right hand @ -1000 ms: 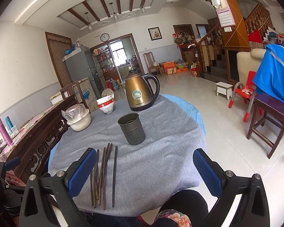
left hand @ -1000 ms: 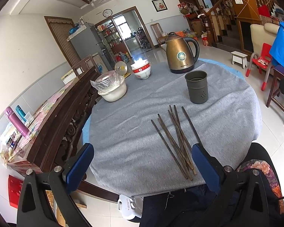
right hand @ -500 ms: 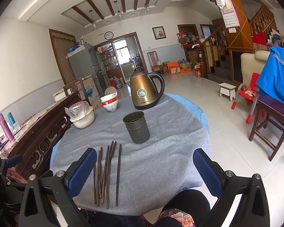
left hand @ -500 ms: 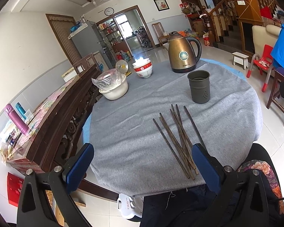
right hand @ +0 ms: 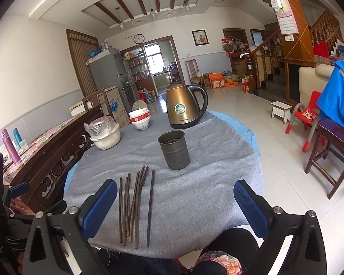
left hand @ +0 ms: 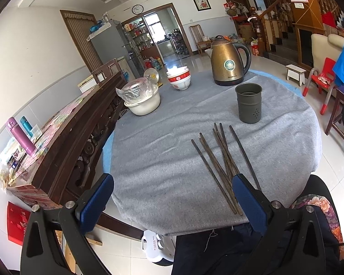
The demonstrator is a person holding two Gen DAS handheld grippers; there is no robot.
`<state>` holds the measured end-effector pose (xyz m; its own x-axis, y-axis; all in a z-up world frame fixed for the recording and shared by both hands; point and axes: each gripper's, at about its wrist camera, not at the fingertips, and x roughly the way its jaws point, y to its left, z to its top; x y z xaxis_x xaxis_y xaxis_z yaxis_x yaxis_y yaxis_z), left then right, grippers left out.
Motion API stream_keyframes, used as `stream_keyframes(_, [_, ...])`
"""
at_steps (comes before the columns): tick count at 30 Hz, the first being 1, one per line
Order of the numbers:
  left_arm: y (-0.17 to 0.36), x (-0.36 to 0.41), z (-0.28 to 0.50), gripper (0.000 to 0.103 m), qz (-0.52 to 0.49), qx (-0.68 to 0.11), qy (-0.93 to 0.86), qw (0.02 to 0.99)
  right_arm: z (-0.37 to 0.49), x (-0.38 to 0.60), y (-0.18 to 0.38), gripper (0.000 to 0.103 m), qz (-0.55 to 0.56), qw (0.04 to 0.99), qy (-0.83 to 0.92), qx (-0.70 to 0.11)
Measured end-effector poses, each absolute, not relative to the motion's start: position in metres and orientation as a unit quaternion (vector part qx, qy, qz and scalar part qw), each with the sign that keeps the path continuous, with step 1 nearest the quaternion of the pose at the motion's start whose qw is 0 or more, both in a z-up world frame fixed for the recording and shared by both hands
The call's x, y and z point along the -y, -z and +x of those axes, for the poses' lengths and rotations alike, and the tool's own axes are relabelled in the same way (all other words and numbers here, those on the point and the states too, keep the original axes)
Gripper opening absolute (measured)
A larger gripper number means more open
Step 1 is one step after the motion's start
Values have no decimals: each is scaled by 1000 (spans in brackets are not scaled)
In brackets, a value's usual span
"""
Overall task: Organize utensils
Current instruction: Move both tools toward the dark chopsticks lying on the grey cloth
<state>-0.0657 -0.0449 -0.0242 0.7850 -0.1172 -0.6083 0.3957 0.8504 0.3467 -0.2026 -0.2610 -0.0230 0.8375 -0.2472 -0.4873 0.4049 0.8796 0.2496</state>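
Round grey-cloth table [left hand: 162, 160]: thin dark chopsticks [left hand: 220, 158], perforated metal holder [left hand: 248, 105]; both tongs wide open, empty.

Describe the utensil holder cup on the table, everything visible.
The utensil holder is a dark grey-green cylinder, matte and metal-looking, with a rolled rim and a cluster of small drain holes low on its side. It stands upright on the grey tablecloth, open top up; no utensils stick out of it, though its bottom is not visible. It sits between the brass-coloured kettle behind and the loose chopsticks in front, touching neither. Only the cloth contacts it.
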Motion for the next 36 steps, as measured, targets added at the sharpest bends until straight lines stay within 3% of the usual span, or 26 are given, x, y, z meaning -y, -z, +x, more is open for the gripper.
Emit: stream_keyframes(36, [45,28,-28,103,202,-334,133,911,-159,252,42,103,176,935,140,-275])
